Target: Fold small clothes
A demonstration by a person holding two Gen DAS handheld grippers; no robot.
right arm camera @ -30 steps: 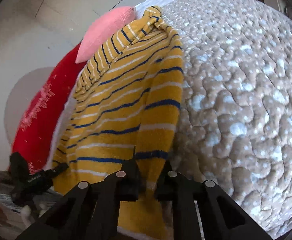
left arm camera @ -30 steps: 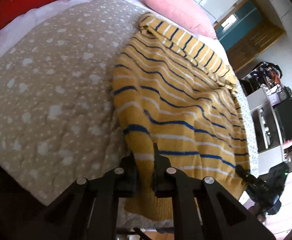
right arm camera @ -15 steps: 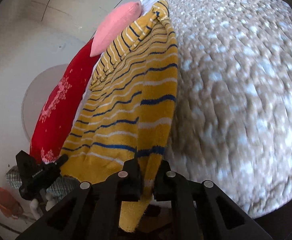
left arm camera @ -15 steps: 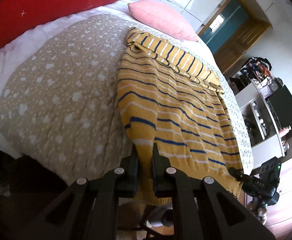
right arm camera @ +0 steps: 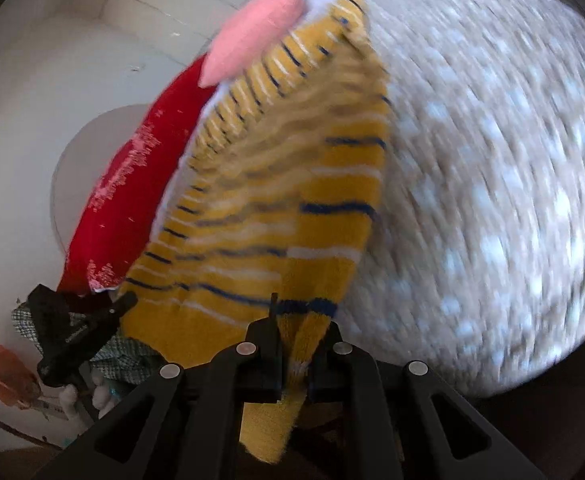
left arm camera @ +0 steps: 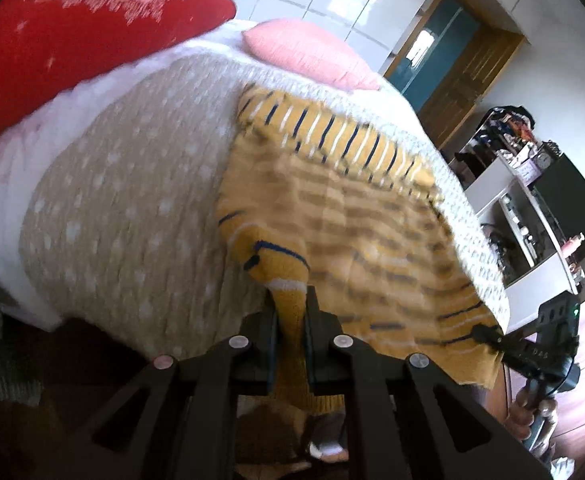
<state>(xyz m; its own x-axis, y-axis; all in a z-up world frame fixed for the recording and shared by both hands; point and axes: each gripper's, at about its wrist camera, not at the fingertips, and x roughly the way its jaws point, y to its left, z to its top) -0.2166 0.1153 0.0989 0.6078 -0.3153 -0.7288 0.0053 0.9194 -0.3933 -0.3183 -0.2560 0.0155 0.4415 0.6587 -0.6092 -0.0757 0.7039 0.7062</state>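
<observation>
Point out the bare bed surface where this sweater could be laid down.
Free: the spotted beige quilt between the striped yellow sweater and the red pillow. Crowded: the pink pillow borders the collar end; both gripper-held corners overhang the bed's foot.

Your sweater lies on the bed; 2 pillows sit behind it, shelves to its right.

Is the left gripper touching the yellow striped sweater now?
Touching. In the left wrist view the left gripper is shut on the hem of the yellow striped sweater, with the knit pinched between both fingers.
</observation>
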